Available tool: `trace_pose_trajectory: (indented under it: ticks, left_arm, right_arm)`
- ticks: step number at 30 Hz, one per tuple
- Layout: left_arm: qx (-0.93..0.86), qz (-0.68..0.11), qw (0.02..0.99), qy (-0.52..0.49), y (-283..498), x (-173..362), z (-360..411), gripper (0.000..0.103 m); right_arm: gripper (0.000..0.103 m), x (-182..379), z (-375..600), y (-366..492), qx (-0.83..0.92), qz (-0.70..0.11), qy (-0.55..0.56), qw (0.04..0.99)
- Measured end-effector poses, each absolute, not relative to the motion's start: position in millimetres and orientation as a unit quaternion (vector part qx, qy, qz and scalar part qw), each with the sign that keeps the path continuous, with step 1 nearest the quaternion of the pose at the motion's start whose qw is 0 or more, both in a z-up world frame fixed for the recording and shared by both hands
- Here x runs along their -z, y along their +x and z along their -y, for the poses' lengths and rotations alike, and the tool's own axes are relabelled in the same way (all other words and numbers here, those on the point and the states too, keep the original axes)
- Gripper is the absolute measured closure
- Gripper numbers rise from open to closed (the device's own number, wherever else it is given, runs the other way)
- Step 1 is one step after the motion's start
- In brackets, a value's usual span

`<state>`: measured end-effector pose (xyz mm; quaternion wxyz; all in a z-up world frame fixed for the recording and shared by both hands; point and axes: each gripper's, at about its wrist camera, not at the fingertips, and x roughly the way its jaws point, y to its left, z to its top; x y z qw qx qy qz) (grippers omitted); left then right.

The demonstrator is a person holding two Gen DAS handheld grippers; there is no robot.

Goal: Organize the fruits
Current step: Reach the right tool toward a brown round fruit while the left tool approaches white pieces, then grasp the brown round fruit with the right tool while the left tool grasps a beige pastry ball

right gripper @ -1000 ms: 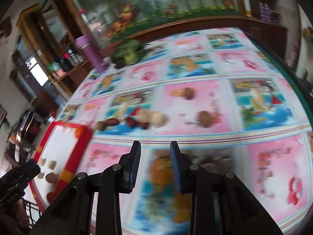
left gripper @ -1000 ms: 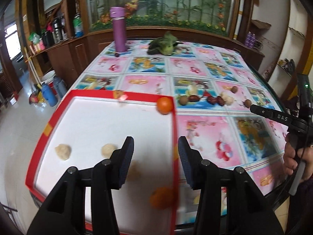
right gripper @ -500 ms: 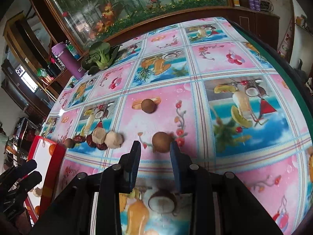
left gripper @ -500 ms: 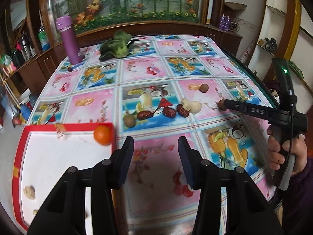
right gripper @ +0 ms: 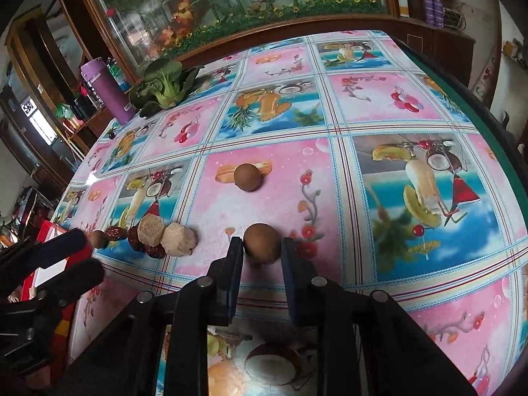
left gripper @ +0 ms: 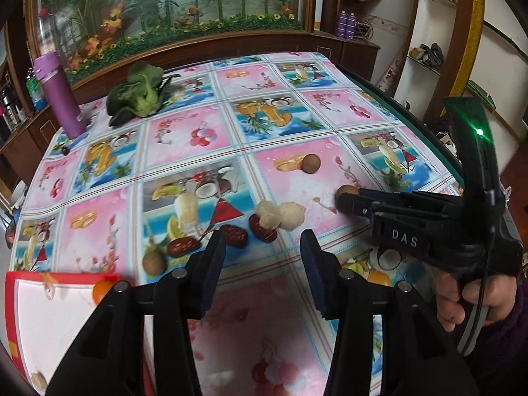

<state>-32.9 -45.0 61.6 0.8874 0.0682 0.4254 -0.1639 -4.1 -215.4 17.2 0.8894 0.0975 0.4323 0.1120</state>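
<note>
A brown round fruit lies on the fruit-print tablecloth, pinched between the fingertips of my right gripper, which touch both its sides. From the left wrist view that gripper reaches in from the right, half hiding the same fruit. Another brown fruit lies farther back. Two pale peeled fruits, dark red dates and a small brown fruit form a cluster ahead of my open, empty left gripper. An orange sits on the red-rimmed white tray.
A bok choy and a purple bottle stand at the table's far left. The green table edge runs along the right. A hand holds the right gripper's handle. Wooden cabinets and a flower mural lie behind.
The left view swung right from over the tray to the fruit cluster. My right gripper advanced to the near brown fruit and its fingers narrowed onto it.
</note>
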Motion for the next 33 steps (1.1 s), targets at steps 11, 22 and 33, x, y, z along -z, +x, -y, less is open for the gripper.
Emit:
trace_pose_trajectory:
  ticks: [11, 22, 33]
  left_arm:
    - [0.16, -0.443, 0.88, 0.057, -6, -40, 56, 0.055]
    - [0.174, -0.448, 0.876, 0.041, 3, -31, 53, 0.078]
    - [0.184, -0.448, 0.875, 0.011, 5, -32, 47, 0.082]
  right_arm:
    - [0.081, -20, 212, -7, -0.13, -0.418, 0.111, 0.892]
    - [0.081, -17, 209, -5, -0.128, -0.423, 0.109, 0.891]
    - [0.081, -14, 209, -5, -0.127, -0.422, 0.11, 0.891]
